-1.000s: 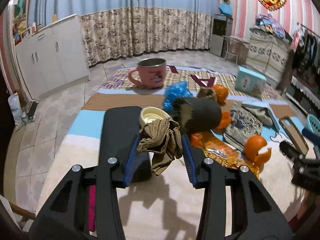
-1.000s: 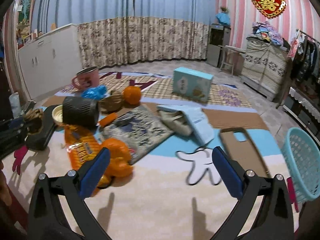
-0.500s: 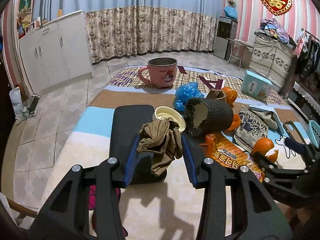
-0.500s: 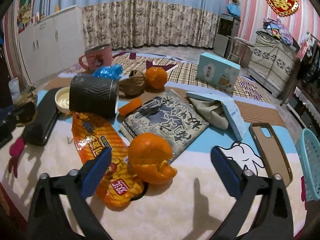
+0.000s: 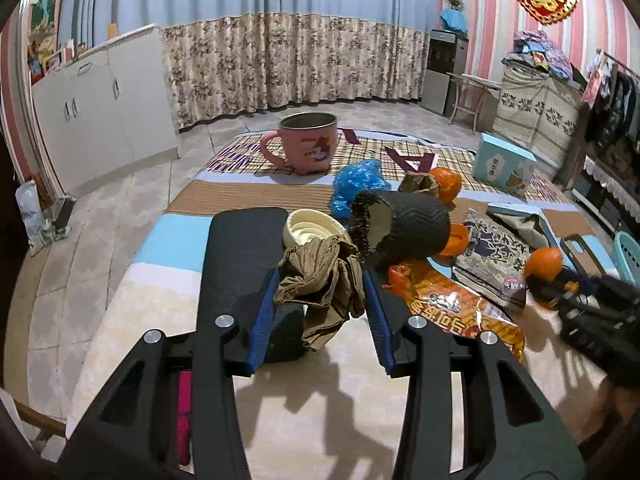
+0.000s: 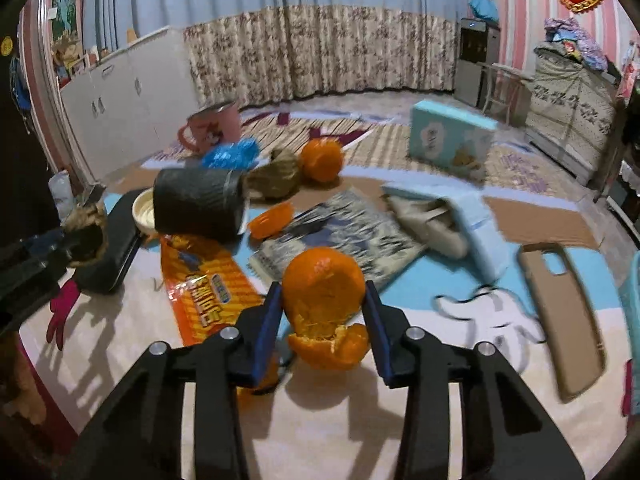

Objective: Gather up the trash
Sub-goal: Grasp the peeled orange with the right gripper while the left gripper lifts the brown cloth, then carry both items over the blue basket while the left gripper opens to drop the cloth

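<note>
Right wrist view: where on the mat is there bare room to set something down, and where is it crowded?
Free: the cream strip of mat nearest the camera, and the blue-and-cream patch between the notebook and the phone case. Crowded: the left and centre, where snack wrapper, black cup, orange peel and notebook sit close together.

- A pink metal-rimmed cartoon mug [image 5: 306,147] stood upper centre.
- A light blue cardboard box [image 6: 450,139] sat upper right.
- A tan phone case [image 6: 568,320] lay right.
</note>
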`<state>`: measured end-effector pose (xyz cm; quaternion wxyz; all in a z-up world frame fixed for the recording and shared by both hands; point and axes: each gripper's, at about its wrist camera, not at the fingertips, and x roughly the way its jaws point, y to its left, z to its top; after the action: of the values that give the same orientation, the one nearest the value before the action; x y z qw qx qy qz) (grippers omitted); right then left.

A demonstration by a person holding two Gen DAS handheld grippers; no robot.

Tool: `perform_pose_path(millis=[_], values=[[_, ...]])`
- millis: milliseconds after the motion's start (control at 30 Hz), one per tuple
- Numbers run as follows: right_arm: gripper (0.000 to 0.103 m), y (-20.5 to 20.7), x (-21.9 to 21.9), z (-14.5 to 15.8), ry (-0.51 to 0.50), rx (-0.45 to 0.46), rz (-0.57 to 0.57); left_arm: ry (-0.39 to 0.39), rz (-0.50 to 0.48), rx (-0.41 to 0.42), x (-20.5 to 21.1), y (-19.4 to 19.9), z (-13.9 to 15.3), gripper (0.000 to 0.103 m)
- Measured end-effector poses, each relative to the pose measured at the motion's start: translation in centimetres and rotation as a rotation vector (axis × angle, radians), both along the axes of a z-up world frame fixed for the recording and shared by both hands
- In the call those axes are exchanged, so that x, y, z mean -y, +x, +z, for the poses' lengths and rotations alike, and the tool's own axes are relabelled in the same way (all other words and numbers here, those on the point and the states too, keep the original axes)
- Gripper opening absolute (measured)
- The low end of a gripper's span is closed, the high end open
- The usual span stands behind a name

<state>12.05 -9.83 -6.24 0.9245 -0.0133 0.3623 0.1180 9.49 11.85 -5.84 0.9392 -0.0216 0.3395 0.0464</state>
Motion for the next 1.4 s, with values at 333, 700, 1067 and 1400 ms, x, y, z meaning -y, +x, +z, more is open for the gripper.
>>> perform_pose_path(millis=[333, 700, 1067, 1400], values=[[0.041, -2.1, 13.0, 3.7, -0.06, 0.043, -0.148, 0.061, -0.104, 0.046, 6.2, -0.4, 2.0, 0.041], [0.041, -4.7, 31.7, 3.9, -0.137, 0.026, -0.411, -0.017, -0.395, 0.047, 24.4, 0.8, 2.0, 0.041], [0.041, -5.9, 41.8, 2.6, -0.125, 0.007, -0.567, -0.055, -0.629, 0.002, 41.4, 1.9, 0.7, 0.041], [0.041, -4.8, 45.8, 1.1, -0.059, 0.008, -0.628, -0.008, -0.7, 0.019, 48.8, 2.6, 0.5, 0.042]])
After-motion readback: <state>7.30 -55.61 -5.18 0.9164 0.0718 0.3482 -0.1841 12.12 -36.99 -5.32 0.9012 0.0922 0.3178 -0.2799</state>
